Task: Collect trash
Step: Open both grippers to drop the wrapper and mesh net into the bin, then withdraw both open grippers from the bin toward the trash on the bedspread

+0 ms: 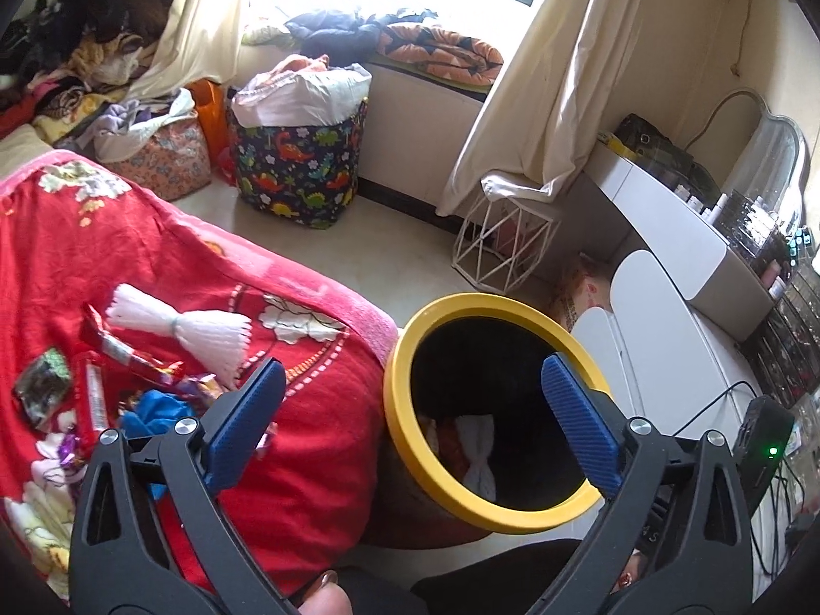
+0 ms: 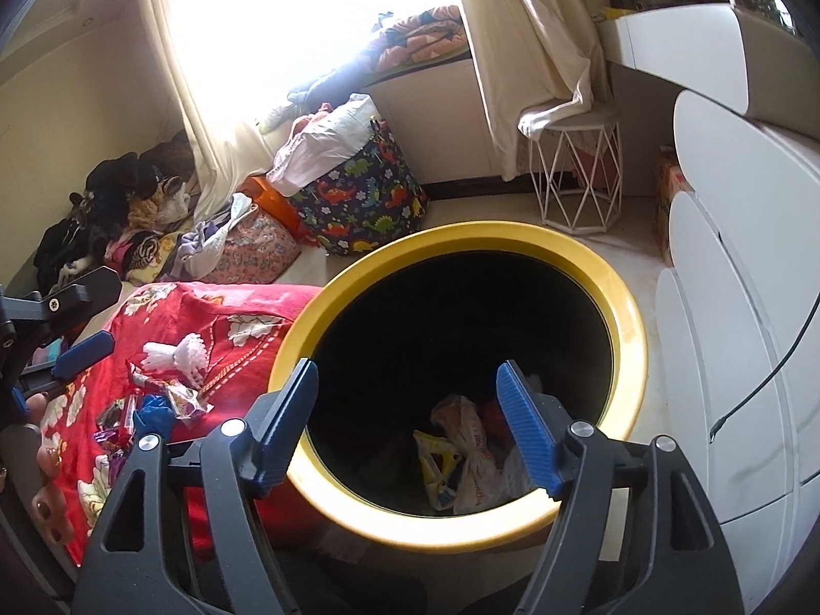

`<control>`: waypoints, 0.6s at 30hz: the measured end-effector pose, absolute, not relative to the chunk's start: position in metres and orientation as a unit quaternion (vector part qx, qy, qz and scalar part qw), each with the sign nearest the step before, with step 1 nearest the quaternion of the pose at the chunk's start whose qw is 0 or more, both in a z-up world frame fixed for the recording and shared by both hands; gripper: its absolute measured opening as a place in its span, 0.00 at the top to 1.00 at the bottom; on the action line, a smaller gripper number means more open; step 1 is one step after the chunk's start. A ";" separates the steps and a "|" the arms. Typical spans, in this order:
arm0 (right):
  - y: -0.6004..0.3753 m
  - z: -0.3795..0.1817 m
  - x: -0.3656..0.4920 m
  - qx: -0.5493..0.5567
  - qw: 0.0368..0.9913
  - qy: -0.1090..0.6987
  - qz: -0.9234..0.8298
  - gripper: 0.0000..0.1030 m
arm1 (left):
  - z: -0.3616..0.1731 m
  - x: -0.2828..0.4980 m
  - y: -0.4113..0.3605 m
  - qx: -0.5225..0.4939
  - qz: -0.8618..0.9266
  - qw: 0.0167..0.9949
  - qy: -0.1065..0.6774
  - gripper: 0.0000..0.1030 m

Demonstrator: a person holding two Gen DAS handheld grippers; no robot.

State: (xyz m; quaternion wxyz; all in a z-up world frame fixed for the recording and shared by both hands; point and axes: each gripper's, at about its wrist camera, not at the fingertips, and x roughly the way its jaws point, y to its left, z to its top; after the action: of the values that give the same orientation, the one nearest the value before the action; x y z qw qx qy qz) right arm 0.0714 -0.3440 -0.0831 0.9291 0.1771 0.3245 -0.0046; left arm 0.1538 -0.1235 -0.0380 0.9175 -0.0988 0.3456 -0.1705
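Note:
A round bin with a yellow rim stands on the floor beside the bed; wrappers and a plastic bag lie inside it. Trash lies on the red blanket: a white foam net, red snack wrappers, a blue scrap, purple wrappers. My left gripper is open and empty, over the bed's edge and the bin's rim. My right gripper is open and empty above the bin's mouth. The left gripper's fingers show at the right wrist view's left edge.
A dinosaur-print bag, a floral bag and piled clothes stand past the bed. A white wire stool and a white dresser stand right of the bin. A cable hangs there.

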 end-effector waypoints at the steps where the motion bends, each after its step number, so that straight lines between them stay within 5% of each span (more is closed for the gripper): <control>1: -0.342 -0.081 0.070 0.174 0.931 0.320 -0.003 0.30 | -0.037 0.152 -0.121 -0.097 -0.167 0.919 0.342 0.11; 18: -0.292 -0.053 0.066 0.126 0.948 0.291 0.016 0.20 | -0.021 0.137 -0.072 -0.091 -0.127 0.942 0.296 0.11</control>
State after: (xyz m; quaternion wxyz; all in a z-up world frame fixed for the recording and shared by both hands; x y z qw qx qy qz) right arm 0.0663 -0.2916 -0.0532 0.9481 0.1262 0.2914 0.0163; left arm 0.1368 -0.0719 -0.0214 0.9424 -0.0906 0.2959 -0.1273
